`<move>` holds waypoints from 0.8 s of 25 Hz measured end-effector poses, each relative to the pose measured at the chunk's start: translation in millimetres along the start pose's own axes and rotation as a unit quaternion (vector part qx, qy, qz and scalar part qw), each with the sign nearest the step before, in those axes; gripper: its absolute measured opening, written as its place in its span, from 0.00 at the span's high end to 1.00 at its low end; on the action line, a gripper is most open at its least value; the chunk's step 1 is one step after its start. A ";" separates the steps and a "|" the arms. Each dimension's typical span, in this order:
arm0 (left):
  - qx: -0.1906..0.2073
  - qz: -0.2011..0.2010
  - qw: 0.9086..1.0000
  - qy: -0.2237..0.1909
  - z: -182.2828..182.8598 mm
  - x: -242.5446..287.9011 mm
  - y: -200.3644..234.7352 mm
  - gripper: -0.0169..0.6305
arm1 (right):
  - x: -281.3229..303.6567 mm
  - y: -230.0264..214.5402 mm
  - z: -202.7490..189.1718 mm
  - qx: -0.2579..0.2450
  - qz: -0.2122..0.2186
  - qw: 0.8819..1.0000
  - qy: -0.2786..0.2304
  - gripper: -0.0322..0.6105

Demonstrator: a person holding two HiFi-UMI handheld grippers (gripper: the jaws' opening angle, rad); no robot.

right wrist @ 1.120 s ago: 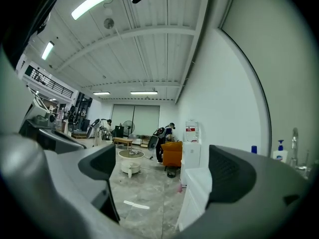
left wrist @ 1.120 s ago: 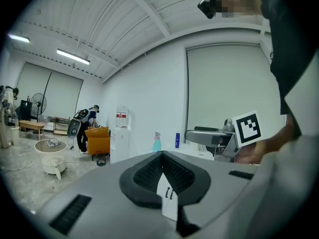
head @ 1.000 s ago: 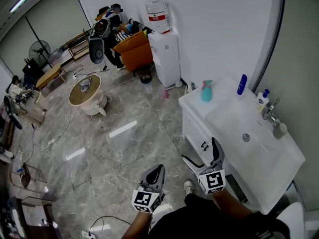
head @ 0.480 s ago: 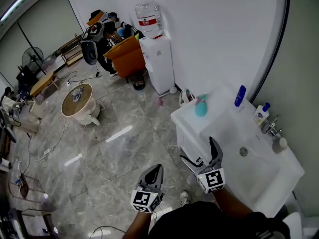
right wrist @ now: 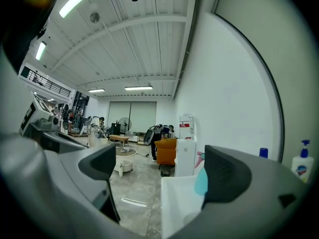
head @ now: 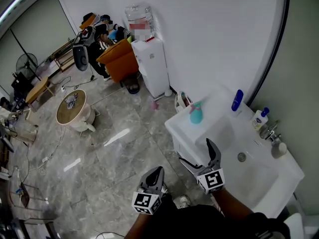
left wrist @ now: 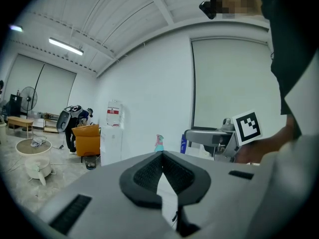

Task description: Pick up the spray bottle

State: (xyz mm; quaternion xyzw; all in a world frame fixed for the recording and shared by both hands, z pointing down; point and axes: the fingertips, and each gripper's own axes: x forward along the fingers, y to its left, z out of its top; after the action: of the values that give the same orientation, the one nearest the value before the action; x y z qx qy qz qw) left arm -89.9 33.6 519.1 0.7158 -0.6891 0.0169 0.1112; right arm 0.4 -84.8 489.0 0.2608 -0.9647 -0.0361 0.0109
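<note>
Spray bottle (head: 196,114) is standing upright on the far left corner of the white vanity (head: 180,126), close to the edge, with open counter around it. Blue bottle (head: 238,100), soap pump (head: 258,119) and tap (head: 271,132) sit along the wall side, well apart from it. Right gripper (head: 196,151) hovers by the vanity's front edge, jaws wide apart, holding nothing. Left gripper (head: 155,173) is over the marble floor (head: 114,148), jaws pressed together, empty. Water cooler (head: 151,66) stands against the wall beyond.

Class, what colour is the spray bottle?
The spray bottle is teal with a pink trigger; head view shows it best.
</note>
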 end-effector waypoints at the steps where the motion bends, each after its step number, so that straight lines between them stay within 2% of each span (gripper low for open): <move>1: -0.001 -0.004 1.000 0.001 -0.1 5.0 2.1 0.98 | 3.6 -3.2 -2.5 0.000 -0.003 1.000 0.000 0.09; 6: -0.005 -0.021 1.000 -0.002 4.4 33.0 21.8 0.98 | 35.0 -12.4 0.8 0.000 -0.001 1.000 -0.008 0.10; 11: 0.000 -0.036 0.999 -0.003 18.8 65.5 54.4 0.98 | 75.3 -29.7 8.3 -0.019 -0.028 0.999 -0.012 0.10; 20: 0.010 -0.089 0.996 0.003 46.6 125.9 99.1 0.98 | 132.4 -57.9 9.5 -0.014 -0.074 0.997 0.000 0.10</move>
State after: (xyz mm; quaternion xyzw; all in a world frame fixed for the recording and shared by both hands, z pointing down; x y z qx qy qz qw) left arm -187.8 -101.1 509.5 0.7752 -0.6223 0.0164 0.1074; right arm -85.3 -200.8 475.4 0.3314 -0.9421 -0.0498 0.0119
